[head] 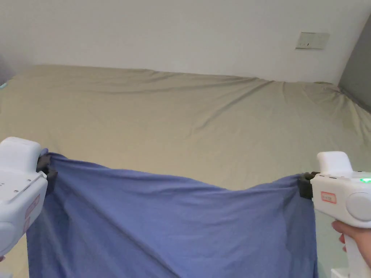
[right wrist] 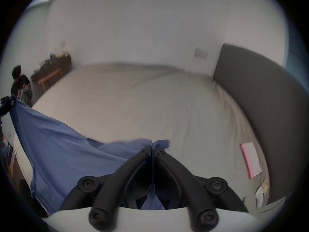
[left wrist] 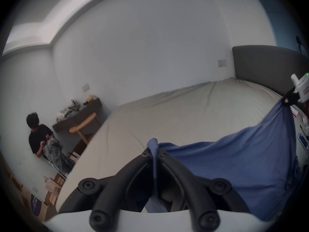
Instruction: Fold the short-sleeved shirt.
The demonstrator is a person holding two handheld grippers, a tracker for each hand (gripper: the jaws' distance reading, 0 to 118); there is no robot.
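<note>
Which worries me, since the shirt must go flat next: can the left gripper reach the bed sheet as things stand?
Probably yes. The left gripper is shut on the blue shirt, but the beige bed sheet lies open right beyond it, with nothing in between.

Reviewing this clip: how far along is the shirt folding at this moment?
Early stage. Done: both grippers have picked the blue shirt up; the left gripper and right gripper are each shut on an upper corner. In hand: the shirt hangs spread between them over the near edge of the bed, its top edge sagging. Left: no fold shows; it has yet to be laid flat on the sheet and folded.
</note>
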